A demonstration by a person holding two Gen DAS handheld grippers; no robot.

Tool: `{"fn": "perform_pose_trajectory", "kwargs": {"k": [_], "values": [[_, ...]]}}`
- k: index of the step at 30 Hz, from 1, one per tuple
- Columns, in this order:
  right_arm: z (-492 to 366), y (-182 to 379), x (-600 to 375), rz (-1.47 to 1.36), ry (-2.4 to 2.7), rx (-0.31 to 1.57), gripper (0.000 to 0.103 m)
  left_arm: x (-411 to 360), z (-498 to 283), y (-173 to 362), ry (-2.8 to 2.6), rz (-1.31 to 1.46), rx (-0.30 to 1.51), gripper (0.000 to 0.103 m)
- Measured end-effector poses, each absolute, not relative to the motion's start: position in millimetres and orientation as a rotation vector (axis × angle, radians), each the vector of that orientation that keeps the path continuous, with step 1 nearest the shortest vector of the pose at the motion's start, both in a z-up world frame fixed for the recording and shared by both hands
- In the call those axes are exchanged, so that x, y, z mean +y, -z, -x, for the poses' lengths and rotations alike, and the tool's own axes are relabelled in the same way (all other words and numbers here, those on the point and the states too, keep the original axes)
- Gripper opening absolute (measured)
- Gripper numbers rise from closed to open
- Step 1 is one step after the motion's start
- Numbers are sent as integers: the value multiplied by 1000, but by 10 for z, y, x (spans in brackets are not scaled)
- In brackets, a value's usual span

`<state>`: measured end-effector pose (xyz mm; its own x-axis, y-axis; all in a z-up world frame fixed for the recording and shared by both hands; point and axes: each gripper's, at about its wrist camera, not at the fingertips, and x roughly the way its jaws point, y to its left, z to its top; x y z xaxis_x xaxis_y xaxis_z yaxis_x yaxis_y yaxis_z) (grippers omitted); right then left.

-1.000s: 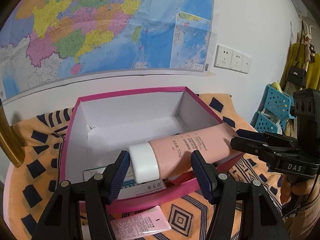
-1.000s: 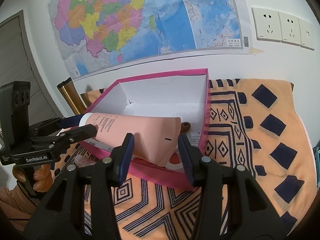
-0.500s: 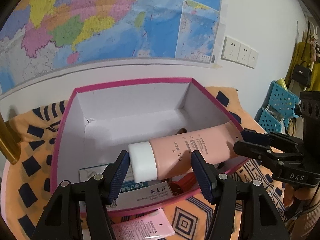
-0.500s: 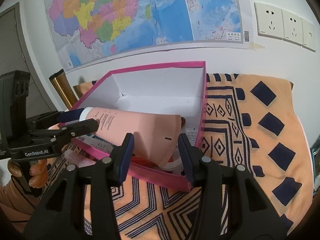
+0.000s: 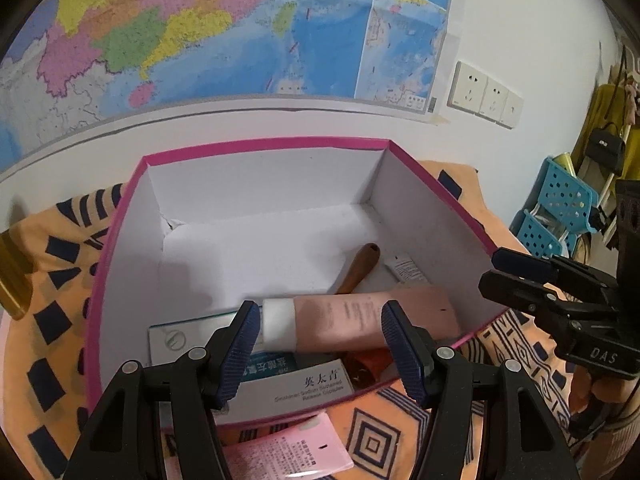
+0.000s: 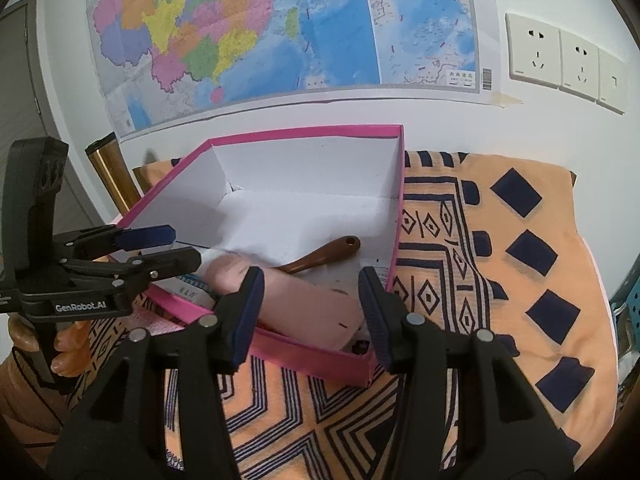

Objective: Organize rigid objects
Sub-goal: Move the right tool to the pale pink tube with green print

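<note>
Both tools are spread apart and hold nothing: the left tool [image 5: 318,334] hangs over the near edge of the box [image 5: 256,146], and the right tool [image 6: 310,304] sits at the box's right-hand end, its fingers either side of the tube's flat tail.

One pink tube [image 5: 360,316] with a white cap [image 5: 279,323] lies on its side in the box, along the near wall, resting on the things under it. It is pale salmon with small dark print, wide and flattened at the crimped end.

Also in the box: two flat cartons [image 5: 296,384] near the front, one brown wooden handle [image 5: 360,266] leaning toward the right wall, one small white tube [image 5: 406,267] beside it, and something red-orange [image 5: 366,364] partly hidden under the pink tube. One pink sachet [image 5: 288,452] lies outside, on the orange patterned cloth [image 6: 500,264] covering the table.
</note>
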<state>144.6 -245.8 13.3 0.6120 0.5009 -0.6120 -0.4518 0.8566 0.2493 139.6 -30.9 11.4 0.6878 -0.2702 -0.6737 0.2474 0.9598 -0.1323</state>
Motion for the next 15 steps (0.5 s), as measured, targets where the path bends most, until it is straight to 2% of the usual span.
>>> {"fn": "perform_pose_trajectory", "kwargs": {"k": [9, 15], "values": [[-1076, -259, -2450, -154, -703, 664, 51, 210, -728, -332, 234, 69, 597, 68], [-801, -83, -2026, -145, -888, 726, 51, 497, -500, -157, 186, 90, 635, 68]]}}
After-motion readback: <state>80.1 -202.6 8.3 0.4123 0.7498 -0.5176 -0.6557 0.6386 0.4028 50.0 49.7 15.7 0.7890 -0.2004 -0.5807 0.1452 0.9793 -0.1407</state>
